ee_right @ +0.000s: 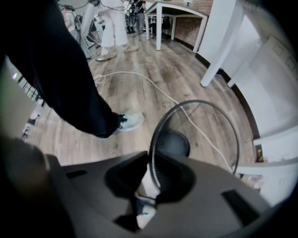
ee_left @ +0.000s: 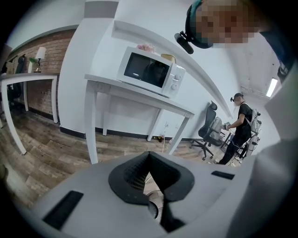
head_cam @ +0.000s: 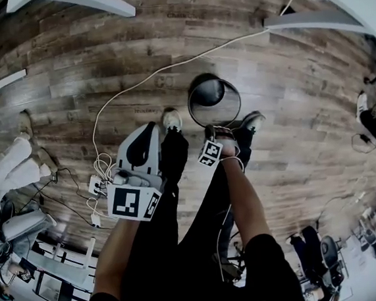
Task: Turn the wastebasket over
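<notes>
Wood-plank floor (head_cam: pixel 294 149) carries the wastebasket (head_cam: pixel 214 101), mouth up, directly beneath the right tongs (ee_right: pixel 148 155), whose jaws stand narrowly apart astride its near rim, so I'd pinch that rim firmly before rolling the wrist, while the left tongs (ee_left: pixel 149 153), closed and empty, wait alongside.

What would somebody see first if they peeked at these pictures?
First, the round wire wastebasket, standing open side up on the wooden floor just ahead of the person's shoes. The right gripper points down at it, with the basket's rim between its jaws. A long white cable snakes across the floor behind it.
</notes>
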A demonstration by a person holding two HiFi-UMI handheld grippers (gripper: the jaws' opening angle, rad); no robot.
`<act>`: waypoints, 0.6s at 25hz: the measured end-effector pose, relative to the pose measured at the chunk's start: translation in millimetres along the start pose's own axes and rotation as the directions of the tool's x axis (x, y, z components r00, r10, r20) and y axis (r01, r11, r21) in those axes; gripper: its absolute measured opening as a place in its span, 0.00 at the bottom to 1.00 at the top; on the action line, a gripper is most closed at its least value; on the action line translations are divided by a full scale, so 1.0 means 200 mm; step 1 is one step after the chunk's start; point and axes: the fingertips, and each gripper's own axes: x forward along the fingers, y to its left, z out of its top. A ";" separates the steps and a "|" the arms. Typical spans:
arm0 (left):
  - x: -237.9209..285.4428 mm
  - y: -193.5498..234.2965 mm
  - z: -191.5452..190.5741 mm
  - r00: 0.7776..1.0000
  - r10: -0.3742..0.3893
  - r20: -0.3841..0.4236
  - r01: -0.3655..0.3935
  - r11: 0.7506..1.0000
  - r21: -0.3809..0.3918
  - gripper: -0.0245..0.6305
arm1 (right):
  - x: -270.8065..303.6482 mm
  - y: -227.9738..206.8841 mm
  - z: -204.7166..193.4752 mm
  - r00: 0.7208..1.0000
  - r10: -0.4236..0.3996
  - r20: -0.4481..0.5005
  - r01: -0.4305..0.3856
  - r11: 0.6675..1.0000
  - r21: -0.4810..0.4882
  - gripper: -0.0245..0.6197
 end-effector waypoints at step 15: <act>-0.30 -0.18 0.43 0.992 0.073 0.106 -0.069 0.997 -0.043 0.09 | -0.76 -0.41 0.13 0.987 0.007 0.163 -0.086 0.872 0.482 0.10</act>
